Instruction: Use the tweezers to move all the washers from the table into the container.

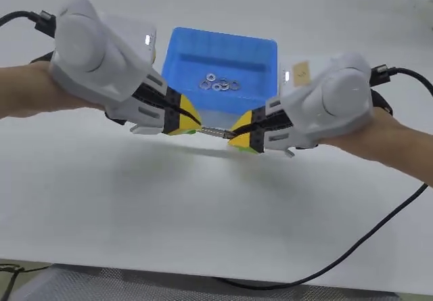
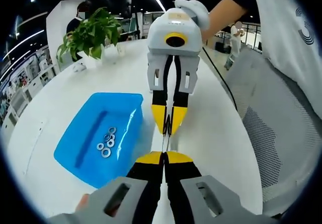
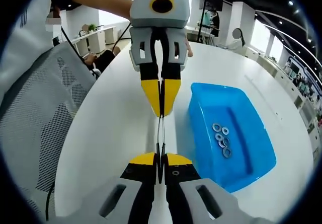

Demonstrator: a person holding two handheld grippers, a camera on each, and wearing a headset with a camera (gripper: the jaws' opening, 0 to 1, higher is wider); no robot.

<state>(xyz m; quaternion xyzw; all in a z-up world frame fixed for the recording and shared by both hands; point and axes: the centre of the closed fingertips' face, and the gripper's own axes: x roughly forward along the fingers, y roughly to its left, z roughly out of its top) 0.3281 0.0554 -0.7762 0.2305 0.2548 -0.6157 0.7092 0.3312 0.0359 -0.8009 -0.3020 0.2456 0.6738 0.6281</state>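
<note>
- The tweezers (image 1: 215, 133) hang in the air just on our side of the container (image 1: 181, 57). They are clear of its near wall, and their long axis runs along that wall, not toward it.
- The washers (image 1: 218, 83) that we can make out lie in a small cluster on the container's floor, beyond the tweezers.
- The left gripper (image 1: 193, 124) has its jaws pinched tight on the tweezers' left end. The right gripper (image 1: 237, 135) is clamped just as narrowly on the right end. Their tips face each other along the same line.
- Both grippers sit about equally near the container, the left perhaps a shade nearer.
- We judge that with both ends gripped the tweezers cannot pick. One gripper must let go and the axis must turn toward the container or down to the table (image 1: 135, 206).
</note>
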